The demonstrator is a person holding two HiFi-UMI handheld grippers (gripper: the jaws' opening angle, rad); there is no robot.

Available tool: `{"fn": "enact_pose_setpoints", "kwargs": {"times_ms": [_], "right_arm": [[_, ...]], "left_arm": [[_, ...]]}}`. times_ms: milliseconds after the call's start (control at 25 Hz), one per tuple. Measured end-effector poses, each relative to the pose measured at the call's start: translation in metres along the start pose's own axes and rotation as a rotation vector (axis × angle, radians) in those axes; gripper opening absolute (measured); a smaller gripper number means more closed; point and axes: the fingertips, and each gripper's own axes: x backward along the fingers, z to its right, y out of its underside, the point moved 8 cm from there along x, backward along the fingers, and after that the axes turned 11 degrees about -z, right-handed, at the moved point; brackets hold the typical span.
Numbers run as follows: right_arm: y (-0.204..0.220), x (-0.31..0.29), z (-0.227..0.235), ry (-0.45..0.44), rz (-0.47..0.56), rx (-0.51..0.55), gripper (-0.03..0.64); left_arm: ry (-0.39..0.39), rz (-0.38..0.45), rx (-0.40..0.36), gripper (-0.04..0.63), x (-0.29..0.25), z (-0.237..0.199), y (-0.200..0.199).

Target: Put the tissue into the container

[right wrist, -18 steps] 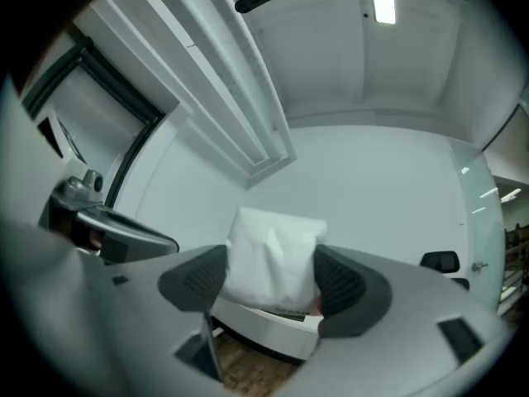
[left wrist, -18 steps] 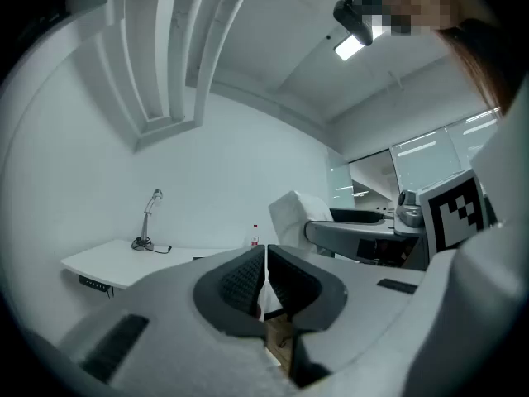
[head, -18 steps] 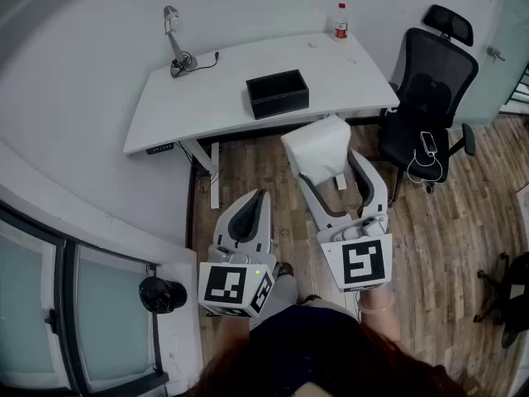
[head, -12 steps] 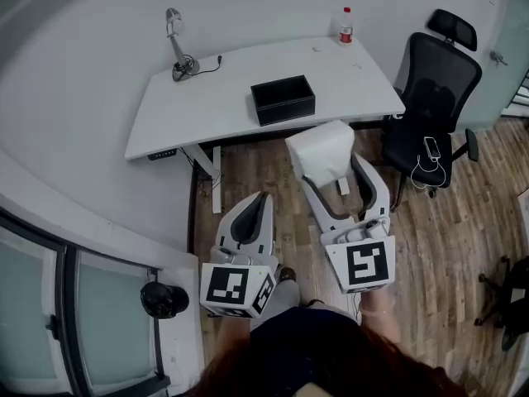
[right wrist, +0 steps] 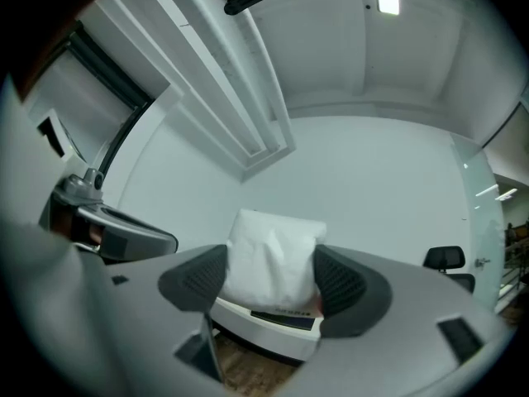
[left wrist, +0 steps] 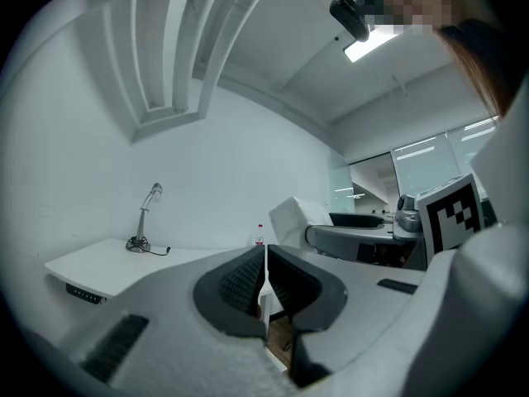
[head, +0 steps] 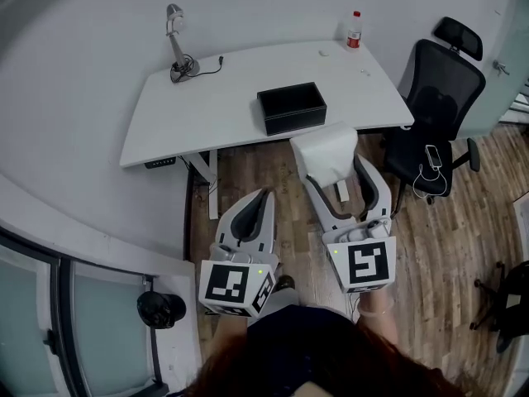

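Note:
A white tissue pack (head: 325, 154) (right wrist: 273, 259) sits between the pads of my right gripper (head: 333, 172) (right wrist: 273, 281), which is shut on it and holds it level in the air, just in front of the desk's front edge. The black open container (head: 291, 107) stands on the white desk (head: 207, 106), a little beyond the pack. My left gripper (head: 262, 197) (left wrist: 264, 259) hangs lower left of the right one, jaws shut with nothing in them. The pack (left wrist: 289, 213) also shows in the left gripper view.
A desk lamp (head: 175, 40) (left wrist: 145, 220) with its cable stands at the desk's far left, a red-capped bottle (head: 355, 30) at the far right corner. A black office chair (head: 438, 98) is right of the desk. Wood floor lies below the grippers.
In the head view the desk and container have slid lower and to the right, so the held pack now lies closer to the container. Both grippers keep their states.

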Motion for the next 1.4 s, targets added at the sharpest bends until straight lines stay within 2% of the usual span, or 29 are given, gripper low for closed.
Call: {"fn": "enact_pose_setpoints", "kwargs": {"times_ms": [440,760,1400], "right_arm": [[-0.014,-0.040,-0.015,0.057,-0.021,0.020,0.350],[-0.014,-0.049,-0.025,0.082,-0.051,0.038,0.348],[-0.014,-0.101,-0.017,0.083,-0.087,0.067,0.347]], "left_arm": [[0.063,0.012,-0.001,0.032,-0.017,-0.046,-0.008],[0.109,0.009,0.016,0.032,-0.025,-0.061,-0.004],[0.127,-0.029,0.011,0.032,-0.064,-0.090,-0.004]]}}
